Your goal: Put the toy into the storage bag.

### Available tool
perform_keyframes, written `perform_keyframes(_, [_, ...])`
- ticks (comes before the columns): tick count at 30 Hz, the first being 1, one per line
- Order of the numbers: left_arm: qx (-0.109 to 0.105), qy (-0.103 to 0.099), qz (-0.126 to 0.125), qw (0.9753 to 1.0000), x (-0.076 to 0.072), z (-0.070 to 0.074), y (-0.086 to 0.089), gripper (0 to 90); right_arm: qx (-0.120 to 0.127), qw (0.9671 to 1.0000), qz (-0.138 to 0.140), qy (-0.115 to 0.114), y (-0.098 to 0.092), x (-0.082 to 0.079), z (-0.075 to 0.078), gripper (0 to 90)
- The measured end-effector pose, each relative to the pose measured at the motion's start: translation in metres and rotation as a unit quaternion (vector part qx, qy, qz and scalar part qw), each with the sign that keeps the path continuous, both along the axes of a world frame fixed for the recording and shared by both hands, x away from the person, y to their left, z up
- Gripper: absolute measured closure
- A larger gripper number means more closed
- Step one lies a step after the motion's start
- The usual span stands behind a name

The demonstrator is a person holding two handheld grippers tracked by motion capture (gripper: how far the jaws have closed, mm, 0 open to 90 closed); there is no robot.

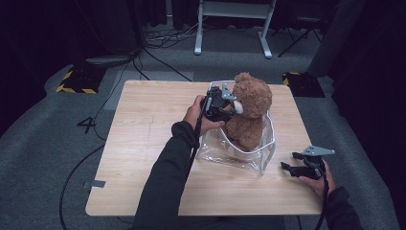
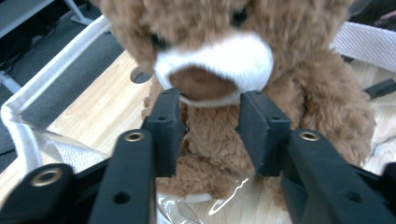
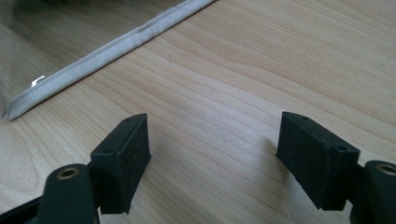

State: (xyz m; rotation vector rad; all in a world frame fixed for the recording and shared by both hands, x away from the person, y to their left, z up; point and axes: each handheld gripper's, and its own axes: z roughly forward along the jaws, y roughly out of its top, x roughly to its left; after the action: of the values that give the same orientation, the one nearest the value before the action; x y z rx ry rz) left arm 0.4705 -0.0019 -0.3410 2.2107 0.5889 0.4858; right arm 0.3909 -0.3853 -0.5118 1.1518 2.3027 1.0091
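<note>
While poised with jaws apart at the neck of the fluffy brown plush teddy bear (image 2: 219, 70) sitting inside the clear plastic white-trimmed bag (image 1: 268, 143), left gripper (image 2: 210, 121) risks toppling it. Right gripper (image 3: 215, 154) gaping, idle beside.

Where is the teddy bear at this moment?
In the high view the bear sits upright in the clear bag at the table's far middle, with the left gripper at its muzzle.
</note>
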Motion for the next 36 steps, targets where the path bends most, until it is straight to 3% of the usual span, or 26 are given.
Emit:
perform_keyframes(1, [-0.012,-0.001,-0.001,0.9999,-0.001,0.002,0.002,53.4,0.0,1.0,0.0,0.0,0.0,0.0,0.0,25.3])
perform_keyframes(13, [-0.008,-0.004,-0.01,0.9999,-0.004,0.003,-0.001,53.3,0.0,1.0,0.0,0.0,0.0,0.0,0.0,25.3])
perform_keyframes(19, [-0.021,-0.006,-0.004,0.9998,-0.007,0.003,0.004,50.1,0.0,1.0,0.0,0.0,0.0,0.0,0.0,25.3])
perform_keyframes(23, [-0.025,-0.006,0.003,0.9997,-0.007,0.004,0.005,43.1,0.0,1.0,0.0,0.0,0.0,0.0,0.0,25.3])
perform_keyframes(29, [-0.057,-0.002,0.009,0.9983,-0.01,0.008,0.012,33.1,0.0,1.0,0.0,0.0,0.0,0.0,0.0,25.3])
perform_keyframes(31, [-0.06,-0.014,0.012,0.998,-0.014,0.013,0.016,29.1,0.0,1.0,0.0,0.0,0.0,0.0,0.0,25.3])
perform_keyframes(36, [-0.06,-0.022,0.016,0.9978,-0.019,0.017,0.022,27.5,0.0,1.0,0.0,0.0,0.0,0.0,0.0,25.3])
